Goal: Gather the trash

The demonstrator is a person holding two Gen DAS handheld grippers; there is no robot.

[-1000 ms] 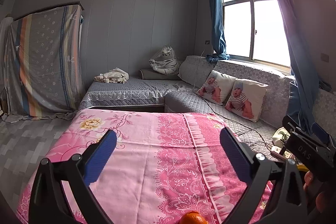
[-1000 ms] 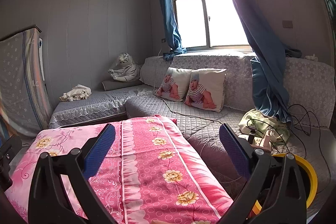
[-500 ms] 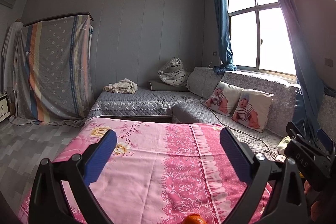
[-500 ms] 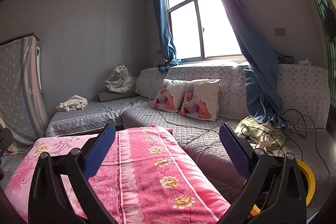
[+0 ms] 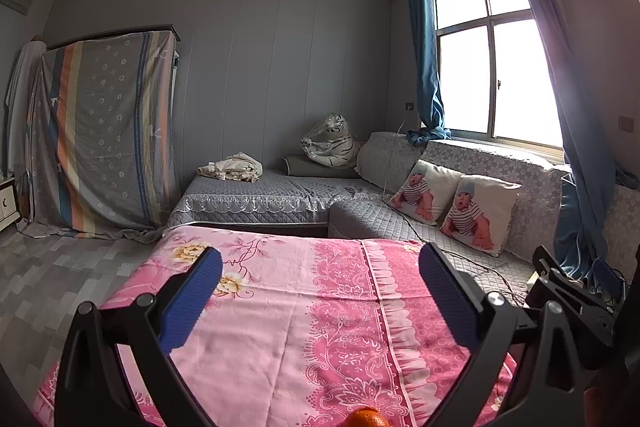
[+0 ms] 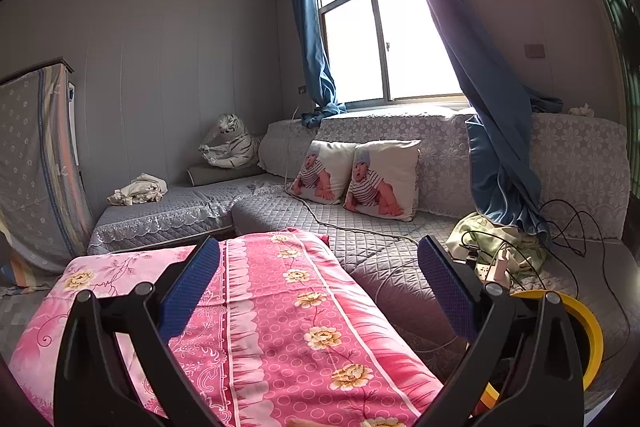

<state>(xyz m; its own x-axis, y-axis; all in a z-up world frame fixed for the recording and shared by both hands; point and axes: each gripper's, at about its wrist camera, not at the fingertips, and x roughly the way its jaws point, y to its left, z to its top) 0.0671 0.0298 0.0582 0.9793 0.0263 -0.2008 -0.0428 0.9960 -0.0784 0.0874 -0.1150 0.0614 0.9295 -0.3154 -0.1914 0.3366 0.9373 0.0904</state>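
My left gripper (image 5: 318, 267) is open and empty, held above a table under a pink flowered cloth (image 5: 280, 307). An orange (image 5: 366, 418) peeks in at the bottom edge of the left wrist view, below the fingers. My right gripper (image 6: 318, 267) is open and empty above the same pink cloth (image 6: 280, 307). A yellow-rimmed round container (image 6: 588, 331) sits low at the right, partly behind the right finger. The other gripper's body (image 5: 572, 299) shows at the right of the left wrist view. No trash item is clearly visible.
A grey quilted corner sofa (image 6: 360, 227) runs behind the table, with two baby-print pillows (image 6: 360, 175), a plush tiger (image 6: 230, 143), a crumpled cloth (image 6: 140, 189), cables and a power strip (image 6: 492, 267). A cloth-draped cabinet (image 5: 100, 131) stands at the left. Blue curtains (image 6: 492, 107) hang by the window.
Both wrist views have tilted upward, showing more ceiling and wall and less of the pink cloth. Both grippers stay open and empty.
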